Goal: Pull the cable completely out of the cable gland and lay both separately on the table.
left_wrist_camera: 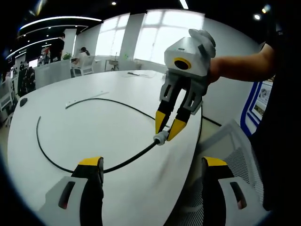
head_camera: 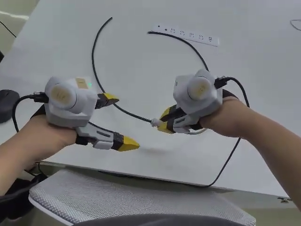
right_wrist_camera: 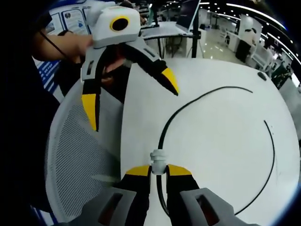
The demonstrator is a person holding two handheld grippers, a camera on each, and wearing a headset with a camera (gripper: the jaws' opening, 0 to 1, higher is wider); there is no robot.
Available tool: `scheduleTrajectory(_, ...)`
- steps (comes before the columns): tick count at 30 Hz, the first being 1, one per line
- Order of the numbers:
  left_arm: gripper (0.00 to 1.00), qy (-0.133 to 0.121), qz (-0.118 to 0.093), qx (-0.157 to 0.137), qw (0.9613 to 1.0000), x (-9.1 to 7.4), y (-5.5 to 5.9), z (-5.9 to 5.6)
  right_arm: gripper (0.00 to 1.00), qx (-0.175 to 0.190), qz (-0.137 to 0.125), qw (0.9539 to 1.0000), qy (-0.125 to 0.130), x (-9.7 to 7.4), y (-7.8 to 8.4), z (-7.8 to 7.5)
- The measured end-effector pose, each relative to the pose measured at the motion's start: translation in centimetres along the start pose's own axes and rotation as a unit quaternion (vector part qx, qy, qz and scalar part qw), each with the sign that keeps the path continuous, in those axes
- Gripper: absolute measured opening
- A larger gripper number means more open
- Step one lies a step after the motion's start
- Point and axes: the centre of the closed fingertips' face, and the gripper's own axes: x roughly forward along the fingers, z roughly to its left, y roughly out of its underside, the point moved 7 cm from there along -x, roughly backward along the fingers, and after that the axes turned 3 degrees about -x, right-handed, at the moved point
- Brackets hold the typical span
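A small white cable gland (right_wrist_camera: 158, 158) sits on a thin black cable (right_wrist_camera: 197, 101), and my right gripper (right_wrist_camera: 158, 170) is shut on it just above the white table. The gland's head pokes out past the yellow tips. In the head view the right gripper (head_camera: 164, 121) holds the gland (head_camera: 154, 122) near the table's front edge, and the cable (head_camera: 96, 70) curves away to the far left. My left gripper (head_camera: 120, 121) hangs open a little to the left, apart from gland and cable. From the left gripper (left_wrist_camera: 151, 162), the gland (left_wrist_camera: 161, 138) shows straight ahead.
A white power strip (head_camera: 190, 35) lies at the back with its own black cord (head_camera: 188, 44). A grey mesh chair (head_camera: 141, 197) stands just under the table's front edge (head_camera: 141, 173). A dark object (head_camera: 7, 103) lies at the far left.
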Motion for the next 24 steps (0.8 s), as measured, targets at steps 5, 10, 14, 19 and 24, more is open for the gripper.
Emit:
scheduleTrajectory(5,0.83,0.014,-0.008,0.011,0.9998,0.7,-1.0,-0.3,0.06,-0.014,0.005,0.9999,-0.004,-0.9,-0.6,0.3)
scheduleTrajectory(10,0.80,0.031,-0.013,0.010,0.9994,1.4,-1.5,-0.7,0.06,-0.020,0.000,0.9998,-0.001,-1.7,-1.2,0.6)
scheduleTrajectory(14,0.76,0.048,-0.017,0.006,0.9987,1.8,-1.7,-1.0,0.06,-0.030,0.004,0.9995,0.000,-2.0,-1.4,0.9)
scheduleTrajectory(19,0.72,0.067,-0.020,0.018,0.9974,2.6,-1.9,-1.2,0.06,-0.047,0.006,0.9989,0.003,-2.8,-1.7,1.3)
scheduleTrajectory(24,0.63,0.085,-0.025,0.018,0.9959,3.0,-2.2,-1.4,0.06,-0.060,0.007,0.9982,0.003,-3.0,-1.7,1.3)
